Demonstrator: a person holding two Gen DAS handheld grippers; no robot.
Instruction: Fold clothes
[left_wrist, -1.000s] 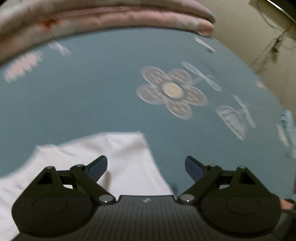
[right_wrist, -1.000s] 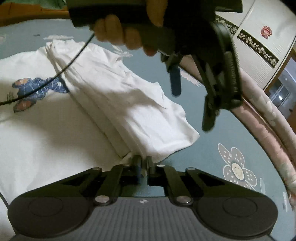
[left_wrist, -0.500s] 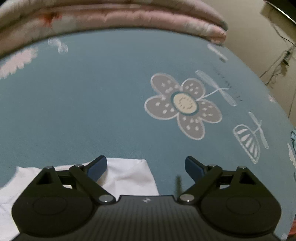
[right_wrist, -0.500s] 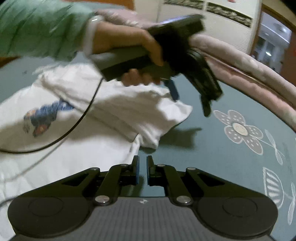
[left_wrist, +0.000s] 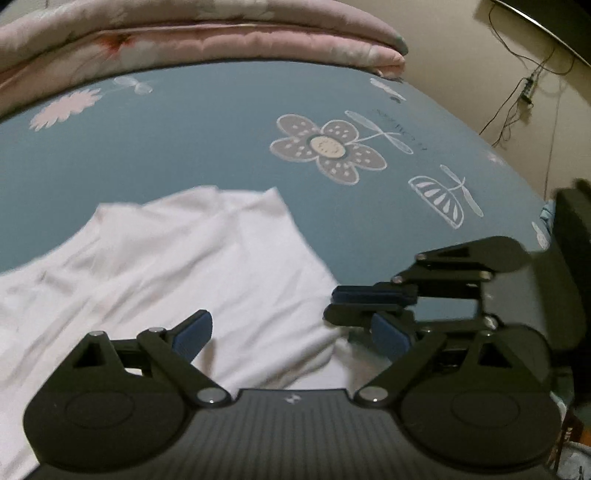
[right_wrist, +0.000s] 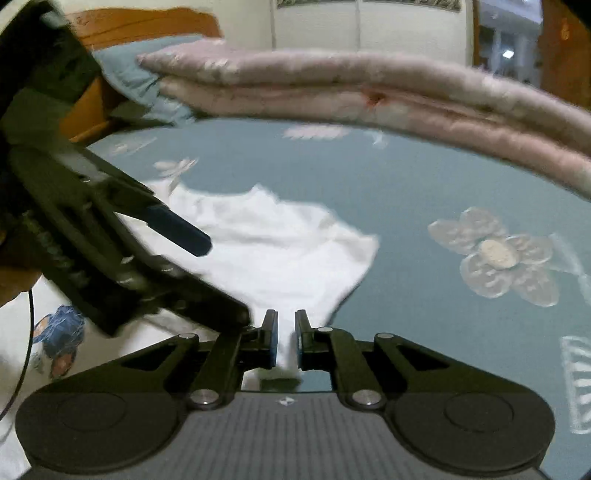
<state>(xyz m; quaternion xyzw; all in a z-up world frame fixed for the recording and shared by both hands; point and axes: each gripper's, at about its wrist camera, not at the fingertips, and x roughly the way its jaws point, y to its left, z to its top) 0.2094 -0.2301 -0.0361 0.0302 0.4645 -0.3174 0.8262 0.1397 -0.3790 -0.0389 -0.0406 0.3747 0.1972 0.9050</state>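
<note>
A white shirt (left_wrist: 184, 266) lies spread on the blue flowered bed sheet (left_wrist: 184, 140), one side folded in over the body. My left gripper (left_wrist: 291, 325) hovers open over the folded part, nothing between its fingers. In the left wrist view my right gripper (left_wrist: 332, 302) sits at the shirt's right edge. In the right wrist view the right gripper (right_wrist: 286, 332) has its jaws opening, a narrow gap showing white shirt (right_wrist: 280, 243) beyond; the pads do not visibly press on cloth. The left gripper (right_wrist: 207, 273) crosses that view at left. A blue print (right_wrist: 55, 332) shows on the shirt.
A folded pink quilt (left_wrist: 184, 33) runs along the far side of the bed, also the quilt (right_wrist: 369, 81) in the right wrist view. A wooden headboard (right_wrist: 140, 18) stands behind. A black cable (right_wrist: 26, 350) trails over the shirt. Wall cables (left_wrist: 524, 85) hang past the bed's edge.
The left gripper has moved back over the shirt, so more white cloth fills its view, and the right gripper has come into it. The right gripper has rolled and its jaws have parted slightly.
</note>
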